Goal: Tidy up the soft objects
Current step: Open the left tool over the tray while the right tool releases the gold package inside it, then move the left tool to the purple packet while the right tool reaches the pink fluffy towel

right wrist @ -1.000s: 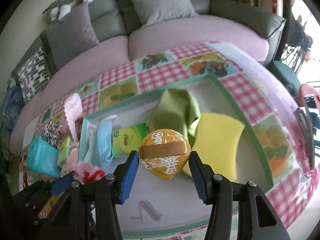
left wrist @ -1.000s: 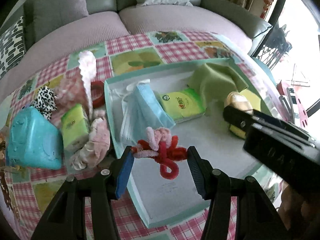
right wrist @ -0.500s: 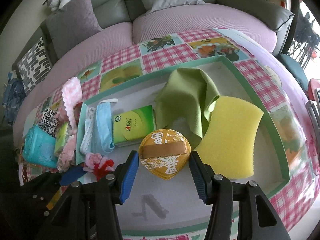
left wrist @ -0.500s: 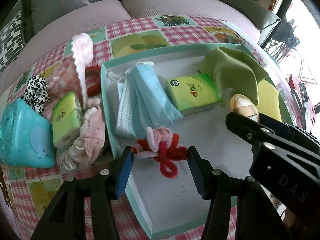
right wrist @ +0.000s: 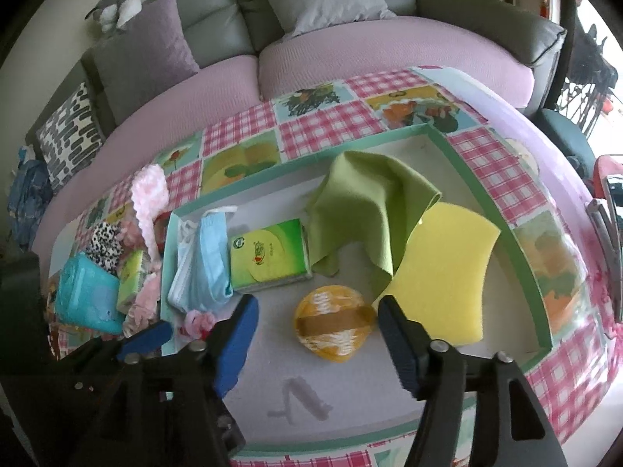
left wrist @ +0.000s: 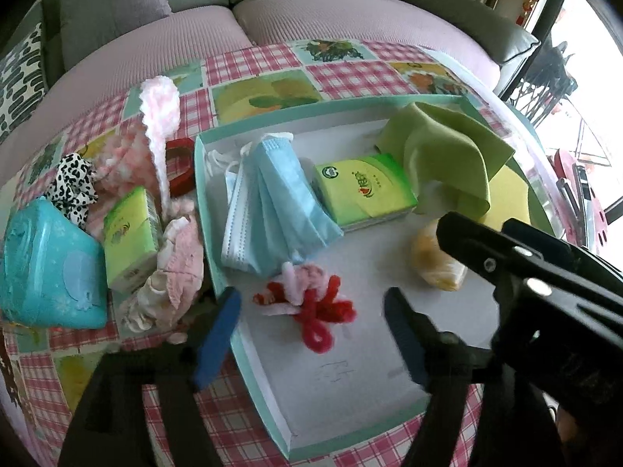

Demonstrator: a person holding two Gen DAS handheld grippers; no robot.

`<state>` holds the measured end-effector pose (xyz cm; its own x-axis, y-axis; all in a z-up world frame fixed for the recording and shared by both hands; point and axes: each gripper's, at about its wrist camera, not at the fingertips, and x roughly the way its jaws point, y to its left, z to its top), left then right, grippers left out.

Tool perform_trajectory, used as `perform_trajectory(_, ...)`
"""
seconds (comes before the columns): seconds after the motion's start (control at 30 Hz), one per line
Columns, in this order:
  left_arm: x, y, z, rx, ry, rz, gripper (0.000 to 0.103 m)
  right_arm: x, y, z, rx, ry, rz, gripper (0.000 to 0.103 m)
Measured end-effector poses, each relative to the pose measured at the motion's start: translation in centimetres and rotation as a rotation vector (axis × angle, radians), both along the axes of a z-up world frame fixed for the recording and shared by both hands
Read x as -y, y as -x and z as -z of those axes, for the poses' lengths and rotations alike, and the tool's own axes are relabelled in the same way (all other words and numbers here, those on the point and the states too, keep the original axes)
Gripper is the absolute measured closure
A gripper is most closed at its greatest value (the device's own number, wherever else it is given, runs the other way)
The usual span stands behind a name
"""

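A teal-rimmed white tray (left wrist: 202,179) (right wrist: 521,241) holds blue masks (left wrist: 272,202) (right wrist: 204,260), a green tissue pack (left wrist: 364,190) (right wrist: 268,253), a green cloth (left wrist: 447,148) (right wrist: 370,202) and a yellow sponge (right wrist: 444,272). The red-and-pink pipe-cleaner flower (left wrist: 307,299) lies on the tray floor between the open fingers of my left gripper (left wrist: 311,334). The orange puff (right wrist: 335,327) (left wrist: 432,260) lies on the tray just ahead of my open right gripper (right wrist: 315,342).
Left of the tray lie a teal wipes pack (left wrist: 46,268), a second green tissue pack (left wrist: 130,237), pink fluffy items (left wrist: 159,116), a leopard scrunchie (left wrist: 72,183) and a red ring (left wrist: 181,163). A pink-grey sofa (right wrist: 311,58) runs behind the checked tablecloth (right wrist: 323,128).
Both grippers opened. The left let go of the pipe-cleaner flower and the right let go of the orange puff; both now lie on the tray floor.
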<state>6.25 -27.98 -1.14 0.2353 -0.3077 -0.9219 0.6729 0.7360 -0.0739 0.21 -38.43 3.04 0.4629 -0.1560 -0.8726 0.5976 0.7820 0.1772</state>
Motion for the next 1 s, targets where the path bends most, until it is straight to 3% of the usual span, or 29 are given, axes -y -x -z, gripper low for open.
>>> perform_trajectory(0.1,-0.2,-0.1,-0.3,0.012,0.014,-0.021,0.015,0.4,0.4,-0.4,0.015,0.008,0.025,0.03)
perform_trajectory(0.5,-2.7,-2.1,-1.8,0.086,0.054,-0.166,0.015,1.9,1.7,-1.0,0.035,0.046,0.136,0.02)
perform_trajectory(1.0,-6.6,-4.4,-3.3,0.149,0.098,-0.365,0.014,1.4,1.3,-0.3,0.006,0.045,0.114,0.018)
